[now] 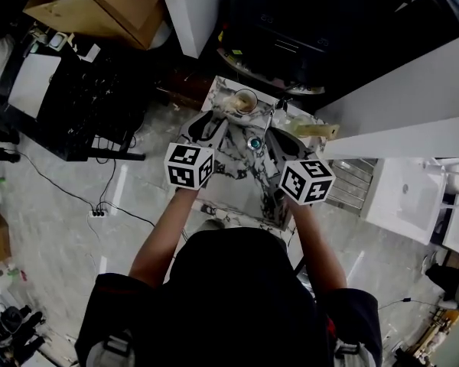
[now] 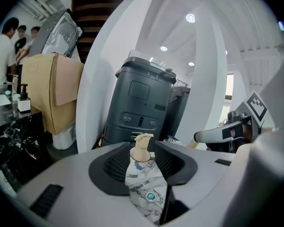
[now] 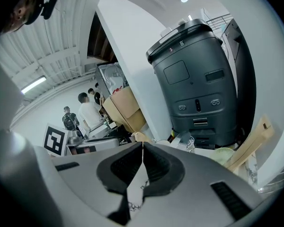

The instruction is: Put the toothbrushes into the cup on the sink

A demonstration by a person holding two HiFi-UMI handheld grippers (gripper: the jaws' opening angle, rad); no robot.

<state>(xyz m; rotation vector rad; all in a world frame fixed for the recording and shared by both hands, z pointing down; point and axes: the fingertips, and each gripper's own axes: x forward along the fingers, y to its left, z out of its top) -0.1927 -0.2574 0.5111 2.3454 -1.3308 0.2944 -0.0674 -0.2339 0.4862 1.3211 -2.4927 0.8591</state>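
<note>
A small marble sink counter (image 1: pixel 241 176) stands in front of me, with a drain (image 1: pixel 255 142) in its middle. At its far left corner sits a white cup (image 1: pixel 245 102) with blue pattern (image 2: pixel 139 158). Beige toothbrush ends (image 2: pixel 143 141) stick out of it. My left gripper (image 1: pixel 212 123) hovers just short of the cup. Its jaws stand a little apart with nothing between them, and the cup shows through the gap. My right gripper (image 1: pixel 278 140) hangs over the counter's right side, and its jaws (image 3: pixel 143 144) are shut and empty.
A flat pale wooden piece (image 1: pixel 317 131) leans at the counter's far right corner. A dark grey machine (image 2: pixel 142 103) stands behind the sink. A cardboard box (image 1: pixel 107 6) and a black cart (image 1: pixel 69 90) are at the left, a white unit (image 1: pixel 413 193) at the right. People (image 3: pixel 87 110) stand far off.
</note>
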